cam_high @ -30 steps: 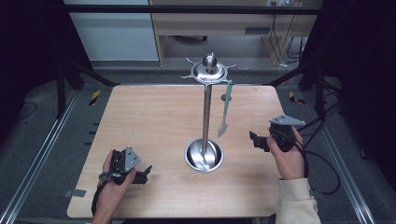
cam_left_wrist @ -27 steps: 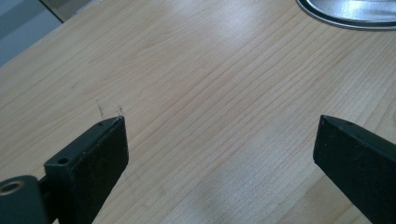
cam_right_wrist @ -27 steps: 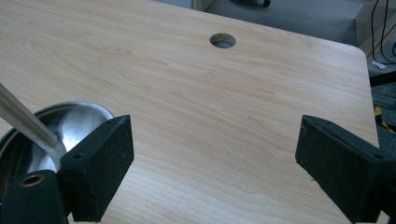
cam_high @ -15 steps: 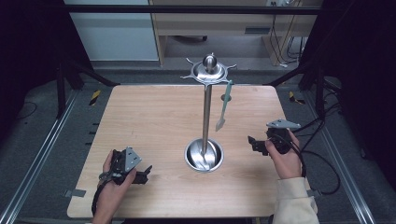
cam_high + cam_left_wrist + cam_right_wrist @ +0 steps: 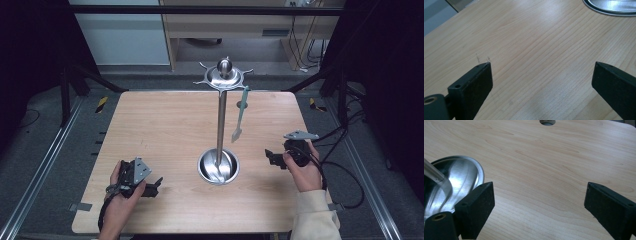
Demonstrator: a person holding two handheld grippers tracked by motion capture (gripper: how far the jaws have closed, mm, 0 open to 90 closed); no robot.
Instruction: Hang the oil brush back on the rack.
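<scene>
Pale wooden tabletop (image 5: 165,130), rounded corners, visible grain.
At its middle, a steel stand (image 5: 220,120) with a round dished base (image 5: 218,167) resting on the wood; small grommet hole (image 5: 242,104) near the far edge.

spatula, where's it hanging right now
In the high view the spatula hangs from a hook on the right side of the metal stand's top ring, right of the pole and above the table, blade down.
</scene>
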